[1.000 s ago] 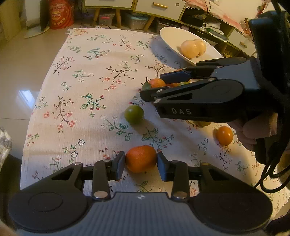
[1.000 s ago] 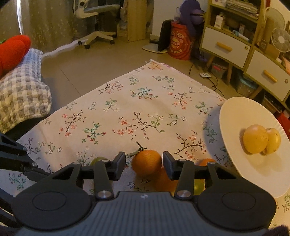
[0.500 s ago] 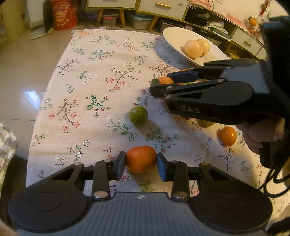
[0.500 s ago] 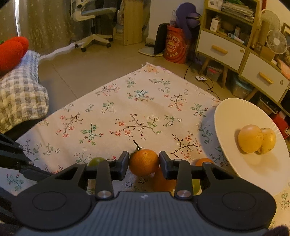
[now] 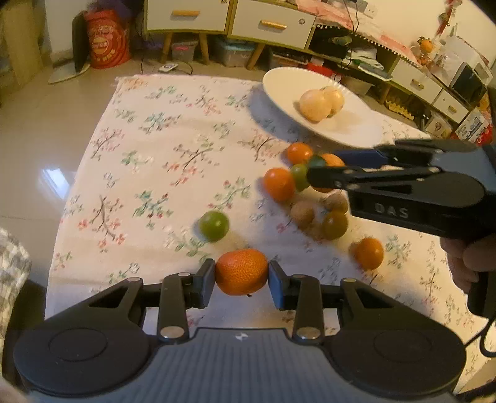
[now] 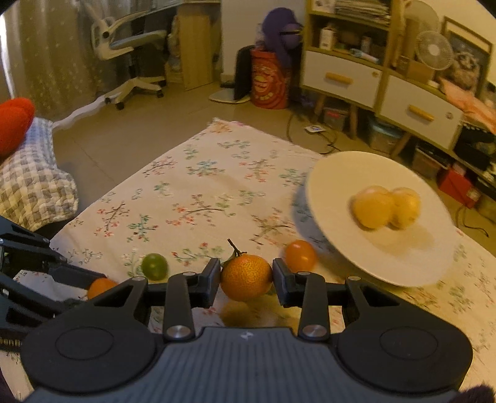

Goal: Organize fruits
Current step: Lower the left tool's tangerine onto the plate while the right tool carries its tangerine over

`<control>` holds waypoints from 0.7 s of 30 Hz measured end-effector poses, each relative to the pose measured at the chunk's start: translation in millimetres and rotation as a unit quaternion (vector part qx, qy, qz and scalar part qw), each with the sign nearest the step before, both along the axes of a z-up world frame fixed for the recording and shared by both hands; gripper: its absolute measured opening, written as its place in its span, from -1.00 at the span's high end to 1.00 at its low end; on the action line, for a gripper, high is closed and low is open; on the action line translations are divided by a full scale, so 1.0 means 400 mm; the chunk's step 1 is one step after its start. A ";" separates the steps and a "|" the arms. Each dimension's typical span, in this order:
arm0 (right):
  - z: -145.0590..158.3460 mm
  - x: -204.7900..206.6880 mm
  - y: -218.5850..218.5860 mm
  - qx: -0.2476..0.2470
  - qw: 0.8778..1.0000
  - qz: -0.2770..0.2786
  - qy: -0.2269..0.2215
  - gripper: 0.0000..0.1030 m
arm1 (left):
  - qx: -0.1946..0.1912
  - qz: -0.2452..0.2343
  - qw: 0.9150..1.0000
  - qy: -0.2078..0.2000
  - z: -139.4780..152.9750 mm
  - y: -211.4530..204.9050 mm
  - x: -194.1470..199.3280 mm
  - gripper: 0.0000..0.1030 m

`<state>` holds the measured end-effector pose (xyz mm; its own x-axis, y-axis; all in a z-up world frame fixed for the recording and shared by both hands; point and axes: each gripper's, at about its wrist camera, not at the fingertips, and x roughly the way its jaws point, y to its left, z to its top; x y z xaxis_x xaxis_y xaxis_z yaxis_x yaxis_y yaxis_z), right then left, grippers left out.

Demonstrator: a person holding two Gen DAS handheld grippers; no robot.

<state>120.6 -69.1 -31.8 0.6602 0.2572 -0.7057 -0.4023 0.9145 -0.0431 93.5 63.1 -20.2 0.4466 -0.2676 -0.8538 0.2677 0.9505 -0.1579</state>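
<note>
My left gripper (image 5: pixel 241 277) is shut on an orange mandarin (image 5: pixel 241 272), held above the floral cloth near its front edge. My right gripper (image 6: pixel 246 277) is shut on a stemmed orange (image 6: pixel 246 276) and holds it above the cloth; it also shows in the left wrist view (image 5: pixel 328 172). A white plate (image 5: pixel 356 130) at the back right holds two yellow fruits (image 5: pixel 321 100); the plate also shows in the right wrist view (image 6: pixel 334 186). Several small oranges, green fruits and brown fruits lie loose on the cloth, among them a green lime (image 5: pixel 214 225).
The floral cloth (image 5: pixel 155 148) covers a low table, with tiled floor to the left. White drawers (image 5: pixel 229 15) and a red bucket (image 5: pixel 107 38) stand behind. A checked cushion (image 6: pixel 34 183) lies at the left. A small orange (image 5: pixel 369 252) sits front right.
Both grippers have lifted with their fruit. The right gripper closed on the stemmed orange and rose toward the plate, uncovering the fruit pile beneath it.
</note>
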 end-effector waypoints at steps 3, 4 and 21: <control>0.010 -0.002 -0.038 0.011 0.999 -0.029 0.004 0.36 | -0.003 -0.001 1.000 -0.011 0.020 -0.024 0.008 0.63; 0.013 -0.003 -0.052 0.014 0.999 -0.041 0.005 0.36 | -0.005 -0.002 1.000 -0.014 0.026 -0.033 0.011 0.63; 0.024 0.017 -0.217 0.069 0.989 -0.132 0.010 0.36 | -0.028 -0.025 0.998 -0.057 0.087 -0.180 0.125 0.63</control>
<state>127.4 -155.9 -22.3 0.7030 0.1736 -0.6897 -0.1488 0.9842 0.0960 143.5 -8.8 14.5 0.5250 -0.3384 -0.7809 0.3344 0.9258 -0.1764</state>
